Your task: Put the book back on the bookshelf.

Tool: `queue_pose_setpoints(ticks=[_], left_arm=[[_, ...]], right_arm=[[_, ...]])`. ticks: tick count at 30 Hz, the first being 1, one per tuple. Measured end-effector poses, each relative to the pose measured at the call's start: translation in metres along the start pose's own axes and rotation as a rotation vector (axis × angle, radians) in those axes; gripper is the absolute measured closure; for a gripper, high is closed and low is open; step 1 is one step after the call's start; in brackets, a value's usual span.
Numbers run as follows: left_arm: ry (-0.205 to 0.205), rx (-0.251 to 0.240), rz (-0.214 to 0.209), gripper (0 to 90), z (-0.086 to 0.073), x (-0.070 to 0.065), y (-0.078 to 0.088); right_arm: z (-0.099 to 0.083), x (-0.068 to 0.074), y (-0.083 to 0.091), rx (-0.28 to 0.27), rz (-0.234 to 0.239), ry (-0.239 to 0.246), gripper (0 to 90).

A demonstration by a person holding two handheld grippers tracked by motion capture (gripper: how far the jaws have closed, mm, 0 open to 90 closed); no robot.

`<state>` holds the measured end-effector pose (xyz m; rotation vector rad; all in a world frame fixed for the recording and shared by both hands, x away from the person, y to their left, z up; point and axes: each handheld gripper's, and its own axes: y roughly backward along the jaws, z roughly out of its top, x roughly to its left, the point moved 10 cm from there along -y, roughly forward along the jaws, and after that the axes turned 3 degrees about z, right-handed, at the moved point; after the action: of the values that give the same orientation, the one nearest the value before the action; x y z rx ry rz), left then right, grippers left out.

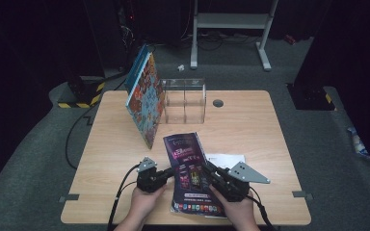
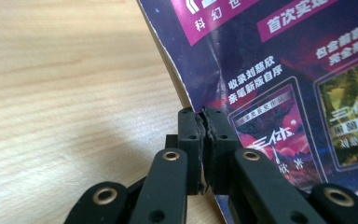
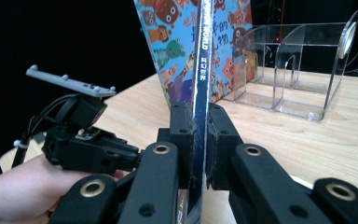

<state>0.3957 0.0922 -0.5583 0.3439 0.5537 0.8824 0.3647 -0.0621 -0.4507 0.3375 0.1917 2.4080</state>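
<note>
**A:** High view first: why is the purple magazine point(image 1: 191, 171) pinched from both sides like that?

**B:** My guess is that two grips keep a floppy, thin thing from sagging or folding once it leaves the table point(image 1: 250, 125). The left tool point(image 1: 169, 174) has the magazine's left edge, the right tool point(image 1: 210, 169) the right one, so the magazine lies between them, near the person's edge of the table.

**A:** Are both tools really clamped?

**B:** Yes. In the left gripper view the left tool point(image 2: 204, 122) has its jaws closed on the cover's edge, with almost no gap between the pads. In the right gripper view the right tool point(image 3: 199, 122) has its jaws pressed on either side of the spine point(image 3: 200, 70), which rises upright between them.

**A:** And the things behind it?

**B:** A colourful picture book point(image 1: 146, 98) leans against the clear organiser point(image 1: 185, 100). I would judge that the magazine is meant to go there too, though nothing settles that. A white sheet point(image 1: 229, 159) lies flat just beside the magazine, partly under the right tool.

**A:** Is the magazine lifted?

**B:** Its near part looks raised, but I cannot tell whether the far end touches the table.
</note>
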Motion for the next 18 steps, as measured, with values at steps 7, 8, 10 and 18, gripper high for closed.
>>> queue_pose_setpoints(ticks=[7, 8, 10, 18], left_arm=[[-0.022, -0.058, 0.032, 87.5, 0.012, 0.005, 0.018], [-0.029, -0.066, 0.038, 87.5, 0.014, 0.007, 0.02], [-0.044, -0.083, 0.056, 87.5, 0.019, 0.01, 0.025], [-0.061, -0.143, 0.115, 87.7, 0.041, 0.021, 0.044]], right_arm=[[0.011, -0.007, -0.005, -0.035, -0.011, 0.018, 83.8], [0.011, -0.007, -0.005, -0.035, -0.011, 0.018, 83.8], [0.013, -0.009, -0.007, -0.035, -0.016, 0.03, 83.8], [0.022, -0.015, -0.027, -0.071, -0.025, 0.071, 83.5]])
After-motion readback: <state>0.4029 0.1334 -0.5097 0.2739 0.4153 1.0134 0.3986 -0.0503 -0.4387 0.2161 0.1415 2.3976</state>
